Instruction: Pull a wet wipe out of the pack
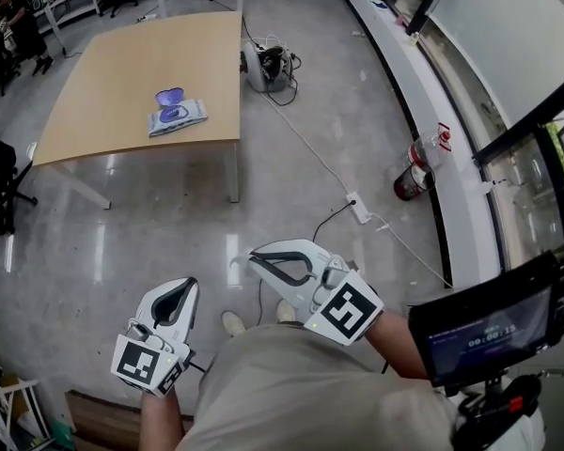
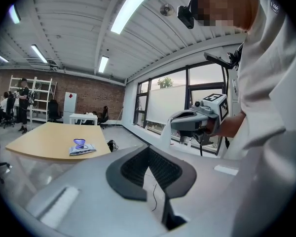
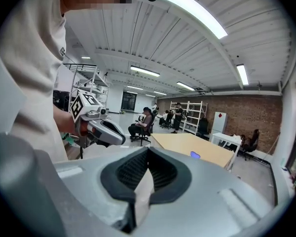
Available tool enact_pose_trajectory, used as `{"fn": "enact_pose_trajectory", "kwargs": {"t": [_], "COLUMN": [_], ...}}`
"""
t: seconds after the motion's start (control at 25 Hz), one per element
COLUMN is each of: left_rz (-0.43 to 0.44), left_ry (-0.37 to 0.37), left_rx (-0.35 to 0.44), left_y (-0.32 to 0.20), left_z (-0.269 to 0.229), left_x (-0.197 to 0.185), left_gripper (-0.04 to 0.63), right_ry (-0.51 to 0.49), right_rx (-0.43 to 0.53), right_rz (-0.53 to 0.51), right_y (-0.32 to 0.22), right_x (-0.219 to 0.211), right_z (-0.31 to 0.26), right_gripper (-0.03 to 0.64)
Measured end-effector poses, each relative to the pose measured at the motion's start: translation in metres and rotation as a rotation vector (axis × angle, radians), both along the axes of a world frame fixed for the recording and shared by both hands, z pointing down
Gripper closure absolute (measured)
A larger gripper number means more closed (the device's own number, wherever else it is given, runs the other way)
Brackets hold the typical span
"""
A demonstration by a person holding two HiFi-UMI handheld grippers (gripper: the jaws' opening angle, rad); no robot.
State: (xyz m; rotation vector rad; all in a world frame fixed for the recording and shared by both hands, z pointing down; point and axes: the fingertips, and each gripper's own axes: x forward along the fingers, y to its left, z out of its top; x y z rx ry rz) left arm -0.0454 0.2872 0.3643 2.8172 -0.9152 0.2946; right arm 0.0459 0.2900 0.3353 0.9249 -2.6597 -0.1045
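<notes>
The wet wipe pack [image 1: 177,114] lies flat on the wooden table [image 1: 122,73] far ahead, its purple lid standing open. It also shows small in the left gripper view [image 2: 82,148] and as a purple speck in the right gripper view [image 3: 195,155]. Both grippers are held low near the person's body, well short of the table. The left gripper [image 1: 192,284] and the right gripper [image 1: 255,256] each have their jaws closed tip to tip with nothing between them. Each gripper sees the other: the right gripper [image 2: 190,120] and the left gripper [image 3: 106,131].
Grey floor lies between me and the table. A white cable and power strip [image 1: 360,208] run across the floor at right, near a red fire extinguisher [image 1: 412,175]. A device with cables [image 1: 268,67] sits by the table's far corner. People sit at far left [image 1: 19,26].
</notes>
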Motion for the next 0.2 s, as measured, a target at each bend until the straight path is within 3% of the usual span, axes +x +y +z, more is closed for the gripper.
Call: {"fn": "enact_pose_trajectory", "kwargs": {"t": [0.2], "left_rz": [-0.008], "left_ry": [0.010], "left_rx": [0.010], "left_y": [0.001], "left_z": [0.006], "left_x": [-0.041], "left_gripper": [0.589], "right_ry": [0.023], "right_rx": [0.017], "right_rz": [-0.003], "right_y": [0.002], "right_x": [-0.040], "right_z": [0.002], "right_gripper": [0.614]}}
